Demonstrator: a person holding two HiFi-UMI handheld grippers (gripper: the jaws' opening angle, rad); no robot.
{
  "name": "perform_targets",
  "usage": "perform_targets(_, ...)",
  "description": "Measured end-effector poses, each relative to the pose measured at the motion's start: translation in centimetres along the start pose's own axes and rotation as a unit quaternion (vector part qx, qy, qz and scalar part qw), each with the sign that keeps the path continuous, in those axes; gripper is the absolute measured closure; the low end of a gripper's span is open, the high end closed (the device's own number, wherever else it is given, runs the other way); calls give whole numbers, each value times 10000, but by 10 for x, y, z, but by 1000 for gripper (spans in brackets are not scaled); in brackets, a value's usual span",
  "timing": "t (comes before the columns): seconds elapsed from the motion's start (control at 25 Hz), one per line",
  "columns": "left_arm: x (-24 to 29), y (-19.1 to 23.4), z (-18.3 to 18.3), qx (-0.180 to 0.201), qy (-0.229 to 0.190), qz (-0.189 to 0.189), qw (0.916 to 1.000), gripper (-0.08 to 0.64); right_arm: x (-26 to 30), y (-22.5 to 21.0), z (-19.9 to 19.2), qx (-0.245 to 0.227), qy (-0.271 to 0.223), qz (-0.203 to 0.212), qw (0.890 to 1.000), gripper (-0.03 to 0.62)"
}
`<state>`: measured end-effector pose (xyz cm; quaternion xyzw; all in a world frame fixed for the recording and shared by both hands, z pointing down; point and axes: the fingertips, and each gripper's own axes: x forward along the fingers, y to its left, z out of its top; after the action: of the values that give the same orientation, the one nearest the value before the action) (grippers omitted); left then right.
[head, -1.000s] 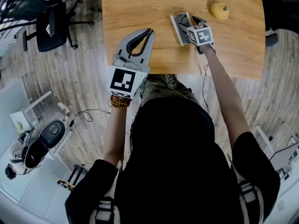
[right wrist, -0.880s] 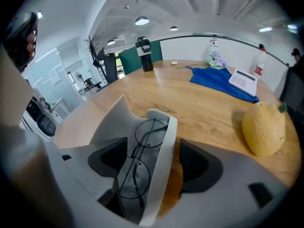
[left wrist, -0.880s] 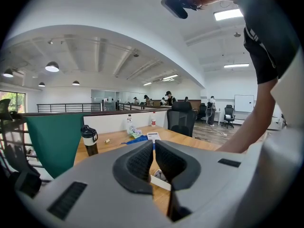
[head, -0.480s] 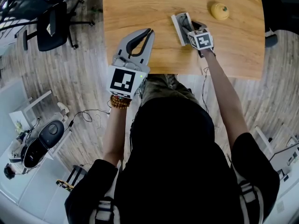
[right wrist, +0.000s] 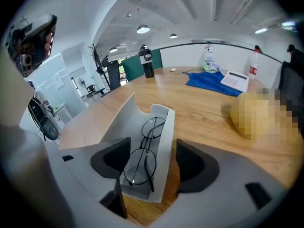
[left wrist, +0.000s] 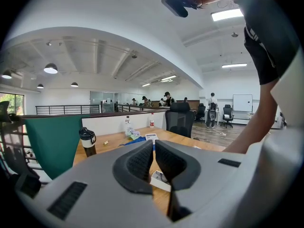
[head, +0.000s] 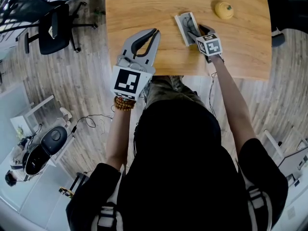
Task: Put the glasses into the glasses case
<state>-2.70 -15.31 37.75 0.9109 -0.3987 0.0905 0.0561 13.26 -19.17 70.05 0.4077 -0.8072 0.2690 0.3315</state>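
Glasses (right wrist: 141,152) lie folded inside the open white glasses case (right wrist: 166,141) on the tabletop (right wrist: 209,113). Right gripper (right wrist: 152,154) jaws straddle the case, opening, gripping nothing. Left gripper (left wrist: 154,158) jaws closed, empty. Best to back off straight without nudging the case; the lid is not yet closed.

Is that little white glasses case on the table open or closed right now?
Open. In the right gripper view, the glasses case has its lid raised to one side, and the glasses lie uncovered inside it.
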Motion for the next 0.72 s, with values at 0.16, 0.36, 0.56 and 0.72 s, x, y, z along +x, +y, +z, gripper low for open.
perform_targets(0.16,-2,-1,7,-5,-157,26,9999,528,-20,-6,5,505,-476,-40,9976,320)
perform_targets(0.36,-2,-7,1,37,-27,-32,10000,528,-14,-10,-18,25,34,-243,9997,285)
perform_targets(0.56,1,-10,5,41,-70,-37,10000,528,-17,-12,2,189,-182,-322,9991,285)
perform_targets(0.72,-1,-7,1,37,1,-24,10000,528,-7,-14,-12,290,85,-358,9989,276)
